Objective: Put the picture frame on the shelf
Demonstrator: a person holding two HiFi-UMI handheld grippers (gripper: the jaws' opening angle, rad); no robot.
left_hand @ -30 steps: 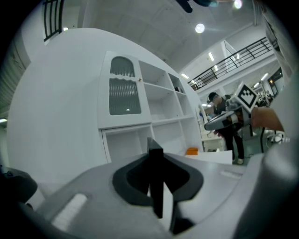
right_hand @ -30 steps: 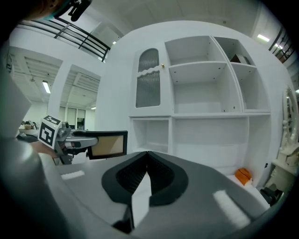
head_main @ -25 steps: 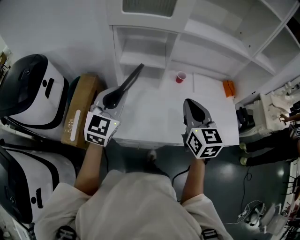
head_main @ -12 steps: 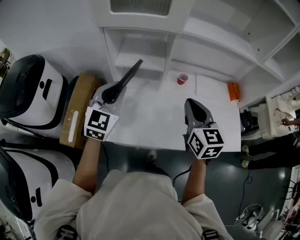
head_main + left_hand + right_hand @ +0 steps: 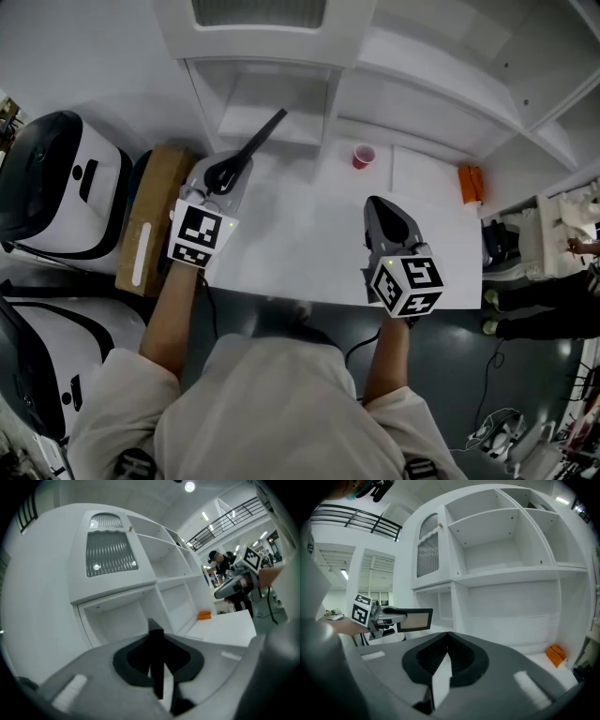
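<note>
A black picture frame (image 5: 261, 141) shows edge-on in the head view, slanting from my left gripper (image 5: 225, 174) toward the low left compartment of the white shelf unit (image 5: 246, 105). My left gripper is shut on the frame's near end. From the left gripper view the frame (image 5: 156, 641) is a thin dark blade between the jaws. The right gripper view shows the frame's tan face (image 5: 415, 619) held level in front of that compartment. My right gripper (image 5: 378, 208) hovers over the white table (image 5: 300, 234), shut with nothing in it.
A red cup (image 5: 363, 156) stands on the table by the shelf's divider. An orange object (image 5: 471, 183) lies at the table's far right corner. A cardboard box (image 5: 150, 220) and black-and-white machines (image 5: 56, 178) sit left of the table. A person stands at the right.
Both grippers have moved forward toward the shelf unit. The frame's far end now reaches the mouth of the low left compartment. Neither gripper's jaws have changed.
</note>
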